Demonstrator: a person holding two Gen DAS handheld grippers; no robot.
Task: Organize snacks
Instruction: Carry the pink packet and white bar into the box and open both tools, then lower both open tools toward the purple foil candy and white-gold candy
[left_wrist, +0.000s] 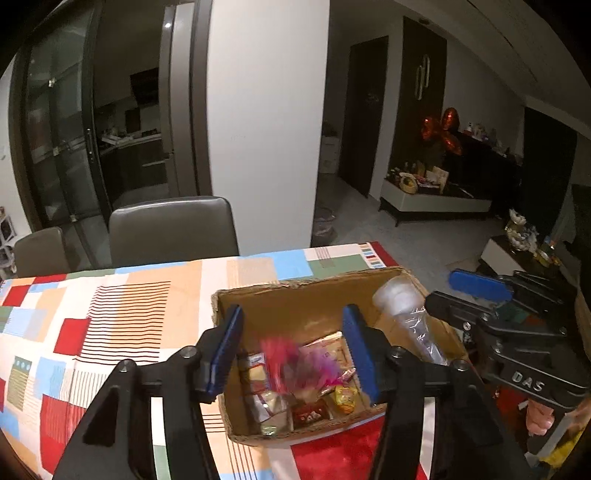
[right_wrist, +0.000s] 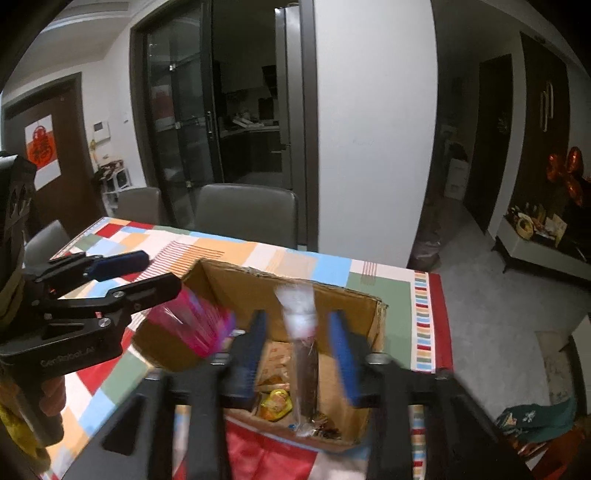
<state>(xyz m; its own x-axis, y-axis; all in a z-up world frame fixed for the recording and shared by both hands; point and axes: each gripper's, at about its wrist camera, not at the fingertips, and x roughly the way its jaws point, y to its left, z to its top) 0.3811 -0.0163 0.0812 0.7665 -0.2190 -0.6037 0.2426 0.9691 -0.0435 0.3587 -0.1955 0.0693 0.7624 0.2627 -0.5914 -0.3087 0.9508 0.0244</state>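
An open cardboard box (left_wrist: 280, 295) sits on the patchwork tablecloth and holds several small wrapped snacks (left_wrist: 345, 398). My left gripper (left_wrist: 293, 350) is open above the box; a blurred pink bag (left_wrist: 284, 363) is in the air between its fingers, over the snacks. My right gripper (right_wrist: 299, 350) is open above the same box (right_wrist: 354, 306); a long clear bag with white filling (right_wrist: 301, 332) stands tilted between its fingers without touching them. The pink bag (right_wrist: 195, 328) shows blurred at the box's left side. The clear bag (left_wrist: 406, 310) leans in the box's right corner.
The table (left_wrist: 110, 314) has a colourful checked cloth. Two grey chairs (left_wrist: 173, 229) stand at its far side. The table's right edge (right_wrist: 439, 321) drops to a tiled floor. A low cabinet (left_wrist: 432, 201) with items stands far right.
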